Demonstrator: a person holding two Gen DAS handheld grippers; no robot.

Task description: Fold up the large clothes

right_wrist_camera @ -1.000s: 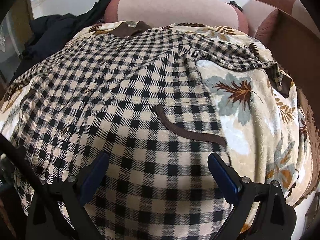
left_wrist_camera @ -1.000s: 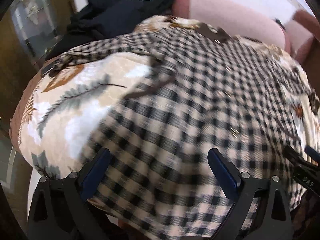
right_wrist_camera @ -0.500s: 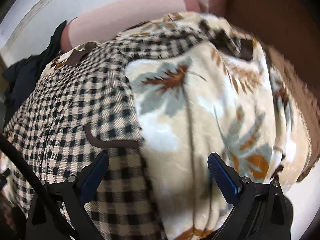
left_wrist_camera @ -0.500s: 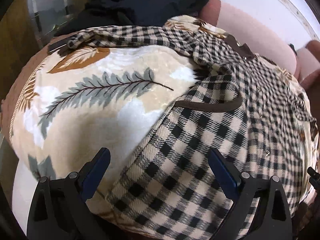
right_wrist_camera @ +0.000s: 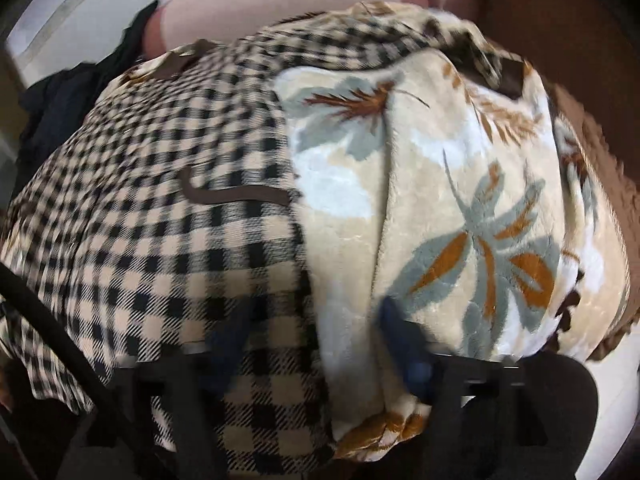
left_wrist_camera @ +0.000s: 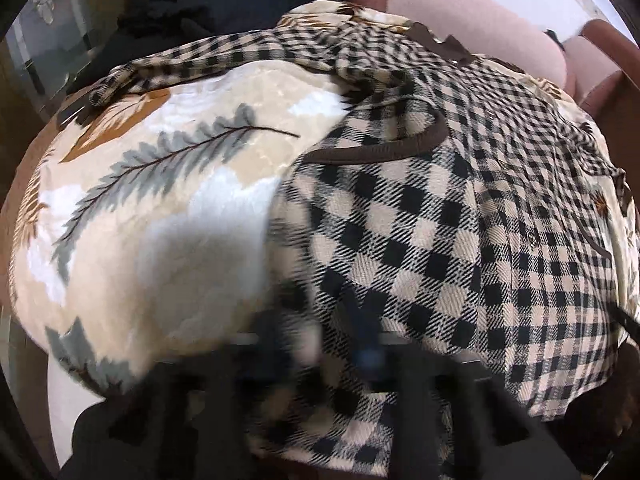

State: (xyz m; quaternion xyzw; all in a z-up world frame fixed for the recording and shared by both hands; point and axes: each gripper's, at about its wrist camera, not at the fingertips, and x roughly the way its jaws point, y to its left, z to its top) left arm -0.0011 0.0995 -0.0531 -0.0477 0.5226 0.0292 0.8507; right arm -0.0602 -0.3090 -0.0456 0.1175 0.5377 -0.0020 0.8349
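A black-and-beige checked shirt (left_wrist_camera: 460, 248) is lying spread, front up, on a leaf-print fleece blanket (left_wrist_camera: 168, 200), its brown collar (left_wrist_camera: 444, 46) at the far end from both tongs. The left gripper (left_wrist_camera: 320, 344) is sitting blurred over the shirt's near left side edge, its fingers appearing drawn close together; whether cloth is pinched between them I cannot tell. The right gripper (right_wrist_camera: 316, 344) is hovering at the near right side edge (right_wrist_camera: 308, 280), one blurred finger over checks, the other over blanket, partly apart and seemingly empty. Judging by this, the side-gripping step is under way. Next, each tong needs a firm pinch on its hem corner before folding toward the collar.
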